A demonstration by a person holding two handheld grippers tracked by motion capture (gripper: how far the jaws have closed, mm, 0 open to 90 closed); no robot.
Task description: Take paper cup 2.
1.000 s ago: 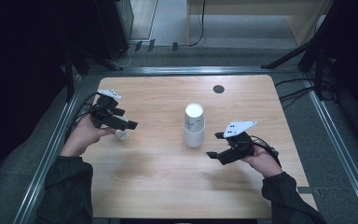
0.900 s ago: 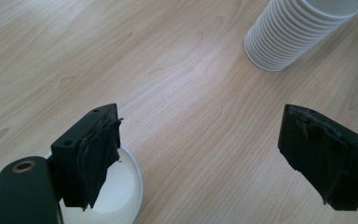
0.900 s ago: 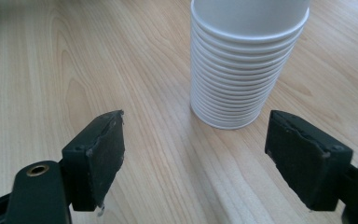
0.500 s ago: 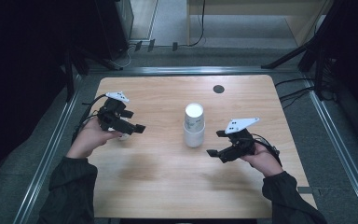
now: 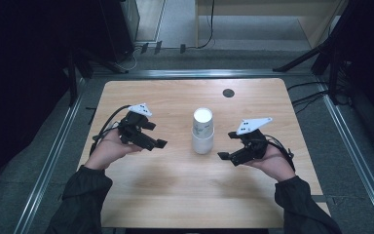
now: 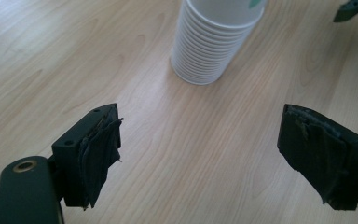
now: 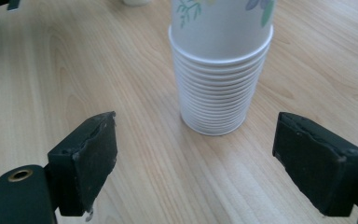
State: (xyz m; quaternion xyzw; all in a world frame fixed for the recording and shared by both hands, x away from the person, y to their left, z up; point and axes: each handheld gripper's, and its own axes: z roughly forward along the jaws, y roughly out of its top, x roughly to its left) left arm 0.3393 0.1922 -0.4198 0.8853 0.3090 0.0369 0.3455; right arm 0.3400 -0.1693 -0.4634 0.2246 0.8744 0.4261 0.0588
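Note:
A stack of white paper cups (image 5: 203, 130) stands upside down in the middle of the wooden table (image 5: 185, 195); the top cup has a flower print. My left gripper (image 5: 158, 144) is to the left of the stack, open and empty, and points toward it. My right gripper (image 5: 222, 156) is close on the stack's right, also open and empty. In the left gripper view the stack (image 6: 214, 42) stands ahead of the wide-apart jaws (image 6: 200, 149). In the right gripper view the stack (image 7: 219, 70) is nearer, just beyond the open jaws (image 7: 193, 158).
A small black round disc (image 5: 228, 92) sits at the table's far side. Metal rails (image 5: 53, 156) run along the table's edges, with dark floor and cables beyond. A small white object (image 7: 135, 2) shows at the top edge of the right gripper view.
My left gripper has moved to the right, toward the cup stack. The right gripper and the stack have stayed where they were.

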